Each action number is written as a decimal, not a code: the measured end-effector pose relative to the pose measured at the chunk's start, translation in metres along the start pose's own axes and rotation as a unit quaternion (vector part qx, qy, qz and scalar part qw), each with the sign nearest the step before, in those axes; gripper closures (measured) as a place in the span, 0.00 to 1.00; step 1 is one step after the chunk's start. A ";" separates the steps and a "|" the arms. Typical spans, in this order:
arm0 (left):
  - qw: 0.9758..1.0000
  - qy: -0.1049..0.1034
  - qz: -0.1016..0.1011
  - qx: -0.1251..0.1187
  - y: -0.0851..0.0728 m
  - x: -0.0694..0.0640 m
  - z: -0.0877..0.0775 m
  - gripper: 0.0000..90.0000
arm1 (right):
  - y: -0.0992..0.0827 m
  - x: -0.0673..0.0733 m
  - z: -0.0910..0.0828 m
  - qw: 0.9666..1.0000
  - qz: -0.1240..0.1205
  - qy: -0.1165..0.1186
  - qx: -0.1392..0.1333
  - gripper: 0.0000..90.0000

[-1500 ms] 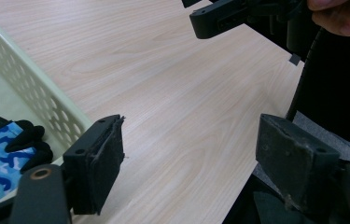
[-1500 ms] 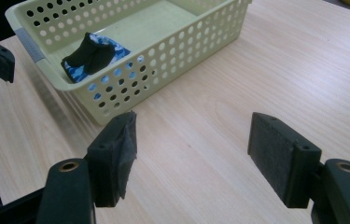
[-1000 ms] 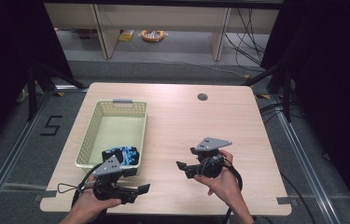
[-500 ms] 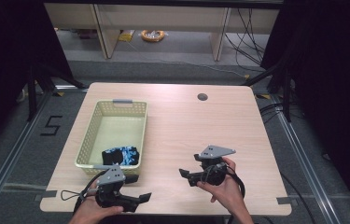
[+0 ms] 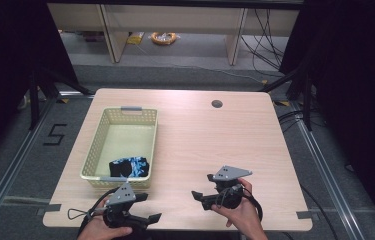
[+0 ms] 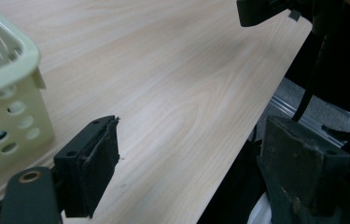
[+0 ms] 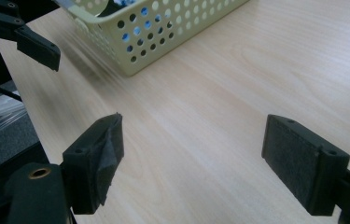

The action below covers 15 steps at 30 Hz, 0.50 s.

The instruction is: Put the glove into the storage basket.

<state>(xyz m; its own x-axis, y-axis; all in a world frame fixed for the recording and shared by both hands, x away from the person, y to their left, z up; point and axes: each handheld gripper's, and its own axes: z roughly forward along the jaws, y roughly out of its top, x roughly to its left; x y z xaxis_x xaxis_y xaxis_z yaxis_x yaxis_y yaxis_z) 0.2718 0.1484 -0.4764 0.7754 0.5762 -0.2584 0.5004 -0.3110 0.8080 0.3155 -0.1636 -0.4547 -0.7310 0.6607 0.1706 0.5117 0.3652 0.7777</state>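
Note:
A pale yellow perforated basket [image 5: 125, 140] stands on the left half of the wooden table [image 5: 215, 135]. A black and blue patterned cloth item [image 5: 129, 166] lies in its near end. My left gripper [image 5: 147, 207] hovers at the table's front edge, just in front of the basket, open and holding nothing [image 6: 191, 158]. My right gripper [image 5: 203, 186] is low over the front middle of the table. Its jaws have just been opening and stand wide apart over bare wood, with nothing between them [image 7: 191, 154]. The two grippers point toward each other.
The basket's near corner [image 6: 4, 93] is close to my left gripper, and the basket's side wall [image 7: 163, 32] lies ahead of my right one. A round cable hole [image 5: 217, 104] sits at the table's far side. Floor rails and cables surround the table.
Both hands have sunk and drawn back toward the table's front edge. The right gripper's jaws stand slightly wider than before.

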 end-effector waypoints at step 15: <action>0.999 0.015 0.036 0.025 -0.019 0.003 0.005 0.18 | -0.028 0.005 0.004 1.000 -0.011 0.018 0.011 0.19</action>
<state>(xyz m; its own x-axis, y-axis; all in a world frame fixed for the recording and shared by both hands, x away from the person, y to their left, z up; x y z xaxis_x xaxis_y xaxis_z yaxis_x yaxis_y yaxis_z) 0.2664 0.1518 -0.4956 0.7979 0.5740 -0.1840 0.4636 -0.3892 0.7960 0.2996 -0.1678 -0.4782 -0.7575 0.6290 0.1748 0.5049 0.3946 0.7677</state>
